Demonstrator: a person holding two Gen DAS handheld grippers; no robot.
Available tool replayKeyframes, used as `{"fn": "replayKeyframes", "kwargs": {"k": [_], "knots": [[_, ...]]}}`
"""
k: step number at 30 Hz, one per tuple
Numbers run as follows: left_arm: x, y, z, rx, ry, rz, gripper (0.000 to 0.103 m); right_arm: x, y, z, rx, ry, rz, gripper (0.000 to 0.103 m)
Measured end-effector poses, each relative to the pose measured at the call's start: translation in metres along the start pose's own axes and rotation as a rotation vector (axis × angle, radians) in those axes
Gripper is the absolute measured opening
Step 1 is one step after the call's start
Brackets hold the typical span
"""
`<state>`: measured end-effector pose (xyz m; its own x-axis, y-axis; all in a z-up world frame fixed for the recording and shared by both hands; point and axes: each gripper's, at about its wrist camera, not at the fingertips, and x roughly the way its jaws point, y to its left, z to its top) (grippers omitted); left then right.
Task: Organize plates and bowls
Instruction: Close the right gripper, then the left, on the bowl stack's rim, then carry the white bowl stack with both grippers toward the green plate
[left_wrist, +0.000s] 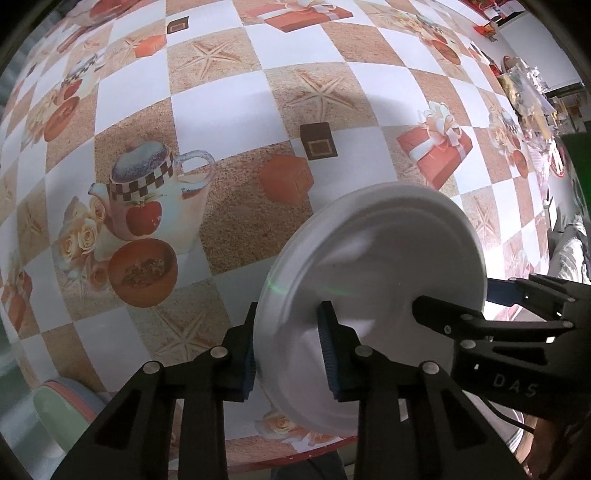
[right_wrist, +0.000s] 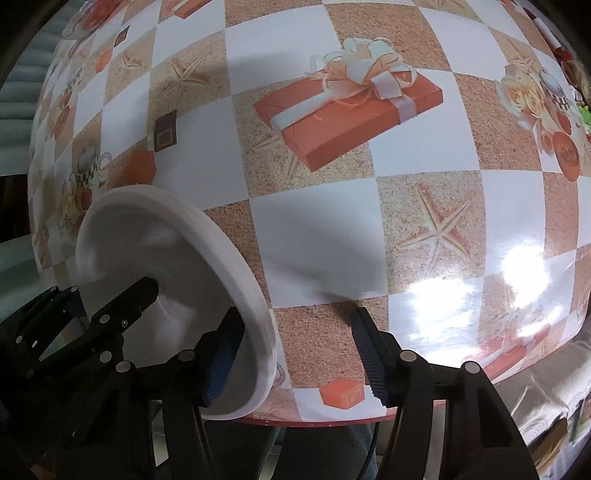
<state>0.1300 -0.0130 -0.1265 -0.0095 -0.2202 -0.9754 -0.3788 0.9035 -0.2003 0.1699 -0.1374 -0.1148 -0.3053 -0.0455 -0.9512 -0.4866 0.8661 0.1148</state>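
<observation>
Surface (left_wrist: 221, 96): a table under a glossy checked cloth of white and sandy squares, printed with starfish, teapots, roses and red gift boxes. Its rounded near edge with a red rim runs along the bottom of both views. Most of the cloth ahead of both tools lies bare. In the left wrist view, clutter sits along the far right edge.

White plate (left_wrist: 373, 295): lifted off the cloth and tilted steeply on edge, over the near part of the surface close to the rim. Its shadow falls on the squares behind it. In the right wrist view the plate (right_wrist: 177, 280) fills the lower left, its hollow face turned toward the camera.

Left hand-held gripper (left_wrist: 288, 350): pointing forward over the near edge, fingers drawn narrow and clamped on the plate's rim, one blue pad on each face.

Right hand-held gripper (right_wrist: 295, 354): coming in from the right, fingers spread wide. Its left finger (right_wrist: 221, 354) lies inside the plate's hollow; its right finger (right_wrist: 369, 358) is outside, over bare cloth, so the jaws straddle the rim without closing on it.

Stacked bowls (left_wrist: 62, 410): green, pink and blue rims at the lower left corner of the left wrist view, well apart from the plate.
</observation>
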Motion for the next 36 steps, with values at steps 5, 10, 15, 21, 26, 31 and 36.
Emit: {"fn": "replayKeyframes", "kwargs": {"k": [5, 10, 15, 21, 26, 31, 36], "knots": [[0.000, -0.011, 0.000, -0.005, 0.004, -0.001, 0.032, -0.002, 0.009, -0.003, -0.002, 0.003, 0.045, 0.034], [-0.006, -0.002, -0.003, 0.001, 0.014, -0.006, 0.031, -0.003, 0.032, 0.000, -0.019, 0.006, 0.011, 0.021], [-0.007, -0.004, -0.014, 0.006, 0.004, -0.001, 0.031, -0.003, 0.039, 0.000, 0.000, 0.017, 0.008, 0.021], [-0.011, -0.003, -0.026, 0.000, -0.007, -0.004, 0.031, 0.001, 0.047, -0.005, -0.005, 0.015, 0.002, 0.021], [-0.018, 0.006, -0.038, -0.007, -0.020, -0.003, 0.031, 0.002, 0.059, -0.008, -0.016, 0.012, -0.004, 0.021], [-0.028, 0.012, -0.051, -0.023, -0.038, -0.003, 0.031, 0.001, 0.065, -0.010, -0.043, 0.008, -0.011, 0.022], [-0.043, 0.027, -0.060, -0.056, -0.062, -0.005, 0.031, -0.004, 0.088, -0.010, -0.075, -0.003, -0.021, 0.022]]}}
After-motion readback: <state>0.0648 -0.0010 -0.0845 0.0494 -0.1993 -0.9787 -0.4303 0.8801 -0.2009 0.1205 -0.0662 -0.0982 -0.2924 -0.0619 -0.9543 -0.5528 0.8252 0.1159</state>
